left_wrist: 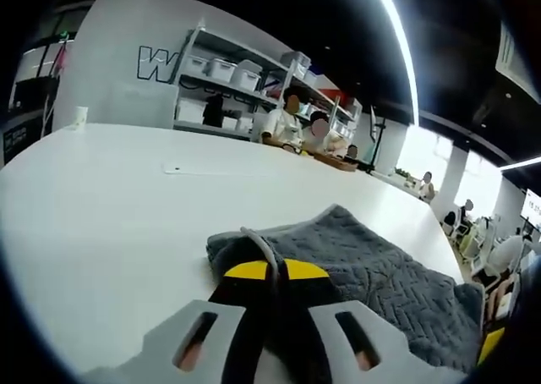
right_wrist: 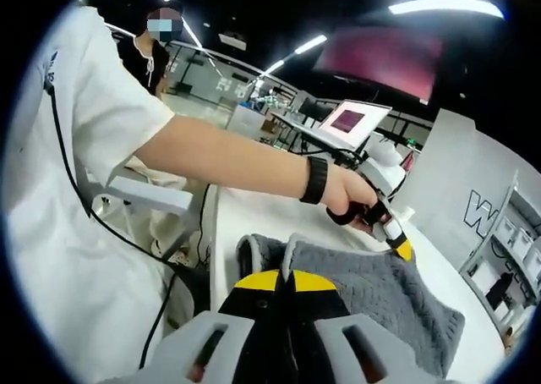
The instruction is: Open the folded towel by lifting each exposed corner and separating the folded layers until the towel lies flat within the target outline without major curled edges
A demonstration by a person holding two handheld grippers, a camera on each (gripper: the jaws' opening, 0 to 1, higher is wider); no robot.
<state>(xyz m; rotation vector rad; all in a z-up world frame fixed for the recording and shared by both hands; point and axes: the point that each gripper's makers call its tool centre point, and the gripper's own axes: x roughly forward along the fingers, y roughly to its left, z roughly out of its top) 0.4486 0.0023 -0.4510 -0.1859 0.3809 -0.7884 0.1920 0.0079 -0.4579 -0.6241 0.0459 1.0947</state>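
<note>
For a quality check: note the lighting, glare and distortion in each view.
Left gripper view: a ceiling light strip blows out to white, windows at right glare, the white table reads bright, the grey towel stays sharp. Right gripper view: dim hall, bright ceiling strips, fisheye bending the person's arm; towel texture is clear.

1. A wide white bench (left_wrist: 110, 206) runs toward a white wall panel (left_wrist: 118, 63) with dark lettering.
2. Metal shelving (left_wrist: 245, 84) behind it carries white storage bins.
3. A long ceiling light strip (left_wrist: 397, 41) crosses the dark ceiling.
4. Bright windows (left_wrist: 423, 151) glow at the far side.
5. A laptop (right_wrist: 351, 122) stands open on another desk.
</note>
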